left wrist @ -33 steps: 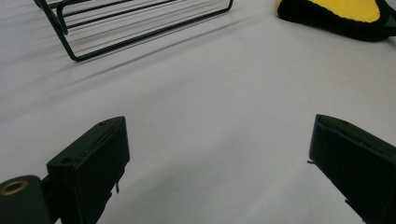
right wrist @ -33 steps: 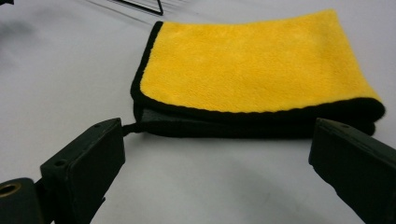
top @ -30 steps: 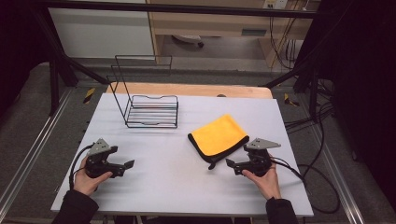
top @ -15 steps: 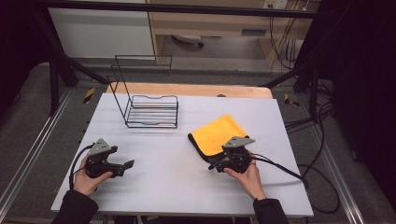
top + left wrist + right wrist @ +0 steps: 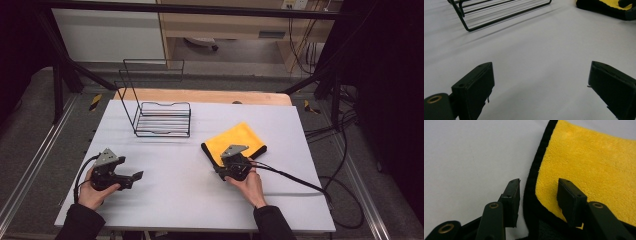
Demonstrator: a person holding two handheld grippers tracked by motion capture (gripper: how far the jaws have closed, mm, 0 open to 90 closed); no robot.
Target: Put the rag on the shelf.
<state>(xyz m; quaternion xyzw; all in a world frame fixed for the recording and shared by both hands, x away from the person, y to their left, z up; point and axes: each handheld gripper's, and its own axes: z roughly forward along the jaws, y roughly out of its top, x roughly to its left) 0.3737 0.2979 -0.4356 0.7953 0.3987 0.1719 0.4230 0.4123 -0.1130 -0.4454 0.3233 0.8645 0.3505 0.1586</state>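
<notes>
A folded yellow cloth (image 5: 240, 139) with a black border lies right of centre on the white table (image 5: 175, 210). My right gripper (image 5: 221, 166) is at the cloth's near left corner. In the right gripper view it (image 5: 539, 182) is open. Its jaws straddle the black border (image 5: 531, 182), one over bare table and one over the yellow pile (image 5: 589, 162). My left gripper (image 5: 136, 176) rests low at the table's front left, held by a hand. It (image 5: 541, 65) is wide open over bare table, with nothing between its jaws.
A black wire rack (image 5: 162, 117) (image 5: 499, 12) stands at the back left of the table. Behind it runs a wooden board (image 5: 200, 96). The right gripper's cable (image 5: 295, 177) trails off to the right. The cloth's edge (image 5: 609, 5) shows far off in the left gripper view.
My right gripper has moved left and forward from the cloth's right side to its near left corner. The left gripper has stayed put.
</notes>
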